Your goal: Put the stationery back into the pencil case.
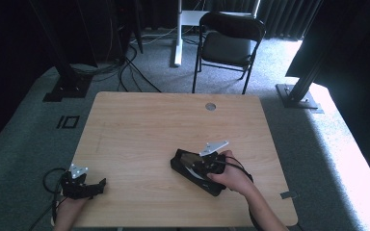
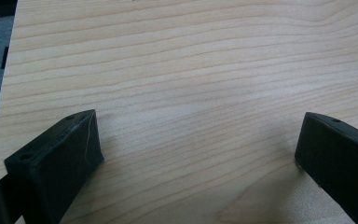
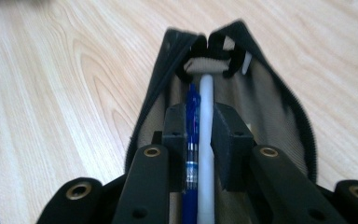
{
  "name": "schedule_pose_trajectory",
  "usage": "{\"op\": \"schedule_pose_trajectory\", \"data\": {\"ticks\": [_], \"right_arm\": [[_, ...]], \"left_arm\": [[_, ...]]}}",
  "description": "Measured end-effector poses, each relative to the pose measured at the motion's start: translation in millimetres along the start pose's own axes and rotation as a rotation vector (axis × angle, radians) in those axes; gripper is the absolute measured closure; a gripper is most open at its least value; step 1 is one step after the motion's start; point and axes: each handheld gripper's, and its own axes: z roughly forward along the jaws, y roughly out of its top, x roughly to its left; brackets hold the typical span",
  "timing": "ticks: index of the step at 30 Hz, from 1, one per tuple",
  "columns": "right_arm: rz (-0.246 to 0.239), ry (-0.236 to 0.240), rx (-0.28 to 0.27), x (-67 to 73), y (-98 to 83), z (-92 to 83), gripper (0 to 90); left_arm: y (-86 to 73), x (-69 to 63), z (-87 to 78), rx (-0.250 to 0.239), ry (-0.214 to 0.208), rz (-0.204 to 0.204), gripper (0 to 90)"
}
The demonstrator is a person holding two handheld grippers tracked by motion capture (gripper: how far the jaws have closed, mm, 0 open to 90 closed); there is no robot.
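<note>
Progress: two pens sit between the jaws inside the open pencil case [image 3: 279, 121] — whether going in or coming out, I cannot tell.
Right gripper [image 3: 200, 135]: nearly closed on the blue pen [image 3: 192, 140] and white pen [image 3: 207, 140] (side by side).
Left gripper [image 2: 200, 154]: wide open, empty, over the table [image 2: 191, 60].

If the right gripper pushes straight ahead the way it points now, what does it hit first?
Probably the far closed end of the open black pencil case. The right gripper points along the case's inside with a blue pen and a white pen between its jaws, and their tips lie near that end.
</note>
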Motion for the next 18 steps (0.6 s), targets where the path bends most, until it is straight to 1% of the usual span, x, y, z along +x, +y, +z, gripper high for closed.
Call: {"op": "schedule_pose_trajectory", "data": {"ticks": [1,3,8,12,18], "right_arm": [[0.0,0.0,0.0,0.0,0.0,0.0,75.6],[0.004,-0.009,-0.028,-1.3,2.7,-6.6,75.2],[0.002,-0.019,-0.057,-3.6,6.3,-14.6,72.4],[0.009,-0.031,-0.076,-4.7,8.1,-17.2,70.2],[0.017,-0.054,-0.104,-7.9,9.1,-20.3,63.3]], "left_arm": [[0.0,0.0,0.0,0.0,0.0,0.0,0.6],[0.0,0.0,0.0,0.0,0.0,0.0,0.6],[0.0,-0.1,0.1,-0.002,0.0,-0.002,0.6],[0.0,-0.1,0.1,-0.002,0.0,-0.002,0.6],[0.0,-0.1,0.1,-0.002,0.0,-0.002,0.5]]}}
